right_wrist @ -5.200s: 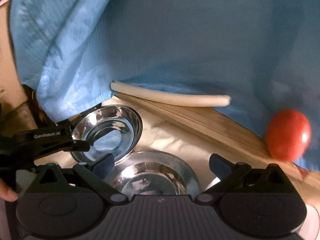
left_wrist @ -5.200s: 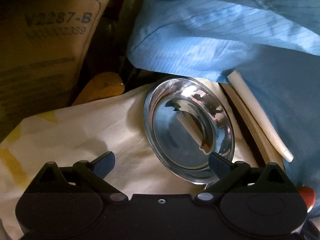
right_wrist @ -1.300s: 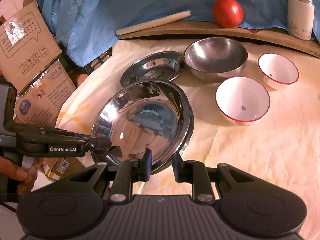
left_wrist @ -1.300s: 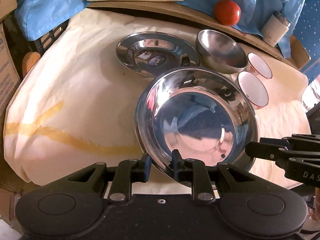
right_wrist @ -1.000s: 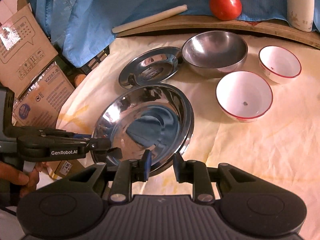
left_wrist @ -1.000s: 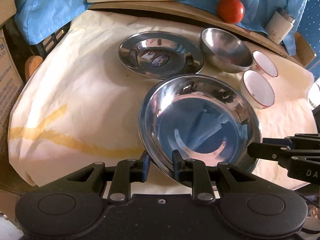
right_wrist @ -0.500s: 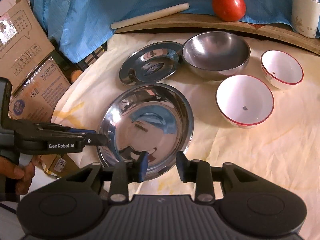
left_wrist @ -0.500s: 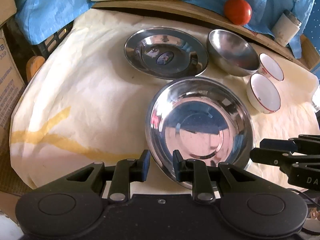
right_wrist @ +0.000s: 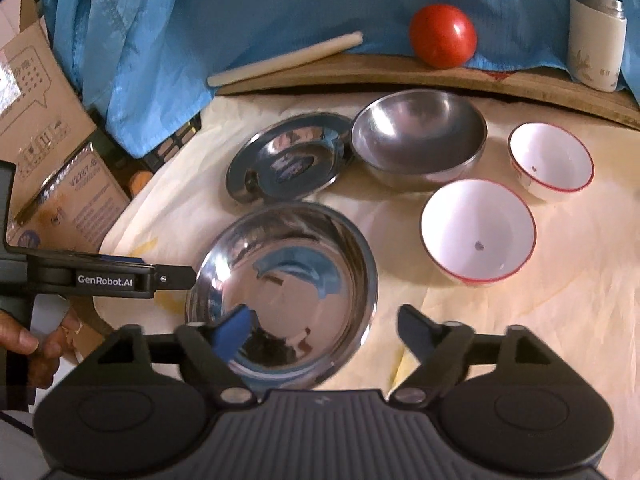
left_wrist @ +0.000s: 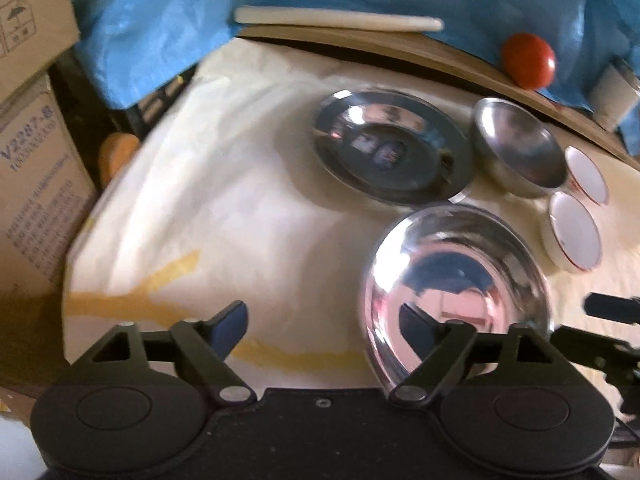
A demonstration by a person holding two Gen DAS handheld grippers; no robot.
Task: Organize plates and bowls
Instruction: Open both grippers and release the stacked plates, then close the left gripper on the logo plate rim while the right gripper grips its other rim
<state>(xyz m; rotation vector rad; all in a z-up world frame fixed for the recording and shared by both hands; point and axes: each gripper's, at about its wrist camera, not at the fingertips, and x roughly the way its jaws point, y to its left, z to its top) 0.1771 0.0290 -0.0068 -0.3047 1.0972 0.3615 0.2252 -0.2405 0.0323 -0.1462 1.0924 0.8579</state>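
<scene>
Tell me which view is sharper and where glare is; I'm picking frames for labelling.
Left wrist view: motion-blurred throughout, steel plate smeared. Right wrist view: sharper, but the near steel dish mirrors blue cloth and bright patches; fisheye bends the wooden board.

Each hand-held gripper is matte black: the left hand-held gripper (left_wrist: 324,326) and right hand-held gripper (right_wrist: 324,326) share angular linkage arms, silver pivot screws and blue pads (right_wrist: 234,330); the left's side reads "GenRobot.AI" in white
</scene>
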